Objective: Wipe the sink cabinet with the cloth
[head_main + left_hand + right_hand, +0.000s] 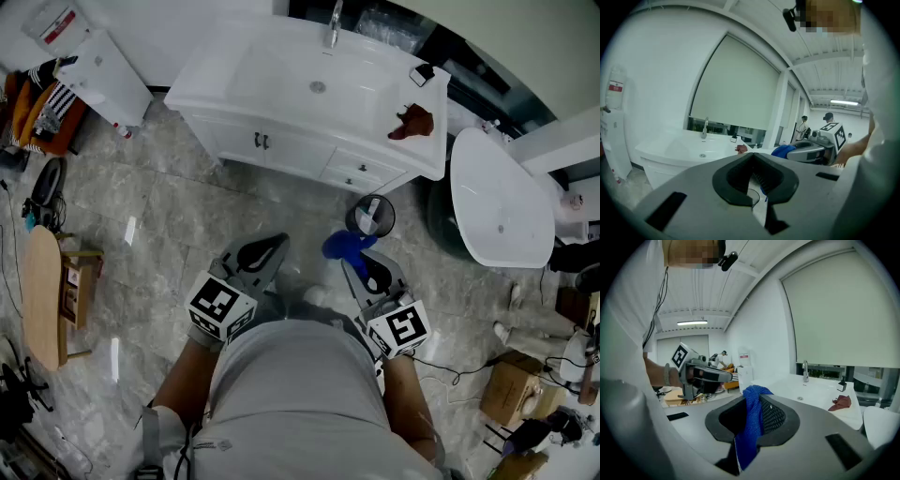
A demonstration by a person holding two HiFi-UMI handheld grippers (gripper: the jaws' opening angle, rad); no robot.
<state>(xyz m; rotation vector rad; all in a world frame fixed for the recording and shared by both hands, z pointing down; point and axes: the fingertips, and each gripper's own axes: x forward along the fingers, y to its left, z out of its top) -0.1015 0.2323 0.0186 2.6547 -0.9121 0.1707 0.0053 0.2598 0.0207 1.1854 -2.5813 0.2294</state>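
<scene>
The white sink cabinet [281, 150] stands ahead of me, with a basin and a faucet [333, 23] in its top. A dark red cloth [412, 122] lies on the counter's right end and also shows in the right gripper view [841, 402]. My right gripper [352, 262] is shut on a blue cloth [340, 246], which hangs down between the jaws [751, 420]. My left gripper [277, 244] is shut with nothing in it [757, 190]. Both grippers are held low over the floor, well short of the cabinet.
A small round bin [372, 217] stands on the floor just beyond the right gripper. To the right is a white tub [497, 202]. A water dispenser [103, 75] stands left of the cabinet. A soap bottle [422, 75] sits on the counter. Clutter lines both sides.
</scene>
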